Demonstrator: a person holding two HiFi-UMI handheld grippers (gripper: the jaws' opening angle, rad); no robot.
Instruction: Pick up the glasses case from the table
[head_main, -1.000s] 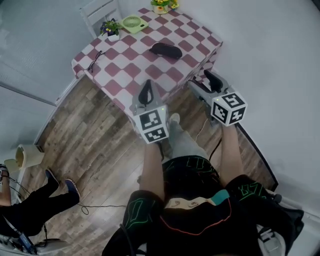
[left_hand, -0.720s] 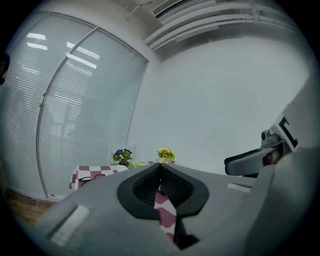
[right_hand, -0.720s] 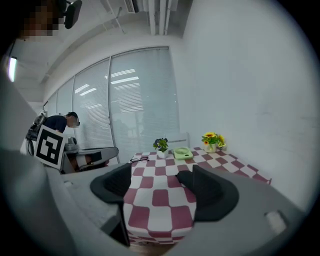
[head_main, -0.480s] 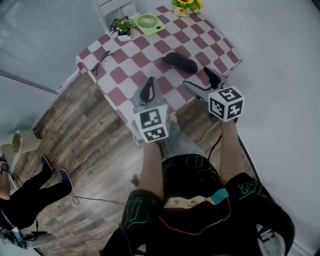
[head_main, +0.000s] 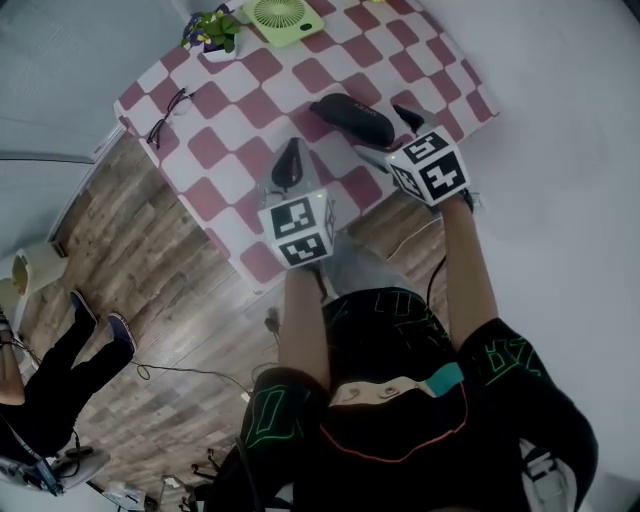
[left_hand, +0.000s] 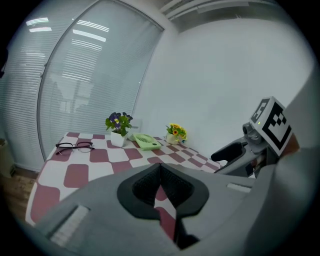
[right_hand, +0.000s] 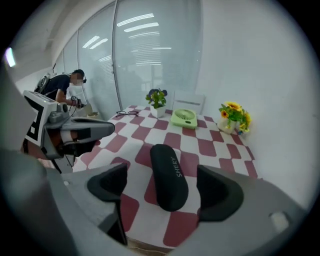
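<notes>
The black glasses case (head_main: 352, 118) lies on the red-and-white checked table (head_main: 215, 190), towards its right side. My right gripper (head_main: 390, 136) hangs over the case's near end, its jaws opening. In the right gripper view the case (right_hand: 169, 175) lies lengthwise in the gap of the right gripper (right_hand: 165, 189), and neither pad touches it. My left gripper (head_main: 289, 163) hovers over the table's front part, left of the case, with its jaws shut on nothing. In the left gripper view the left gripper (left_hand: 161, 186) points across the table.
A pair of glasses (head_main: 167, 117) lies at the table's left edge. A green fan (head_main: 282, 15) and a potted plant (head_main: 213, 32) stand at the far side, with yellow flowers (right_hand: 232, 117) in the corner. A wall runs along the right. Another person (right_hand: 62, 92) stands beyond the table.
Both grippers have moved forward and down over the table. The right one has reached the case's near end, tilted down, and its jaws have spread wider.
</notes>
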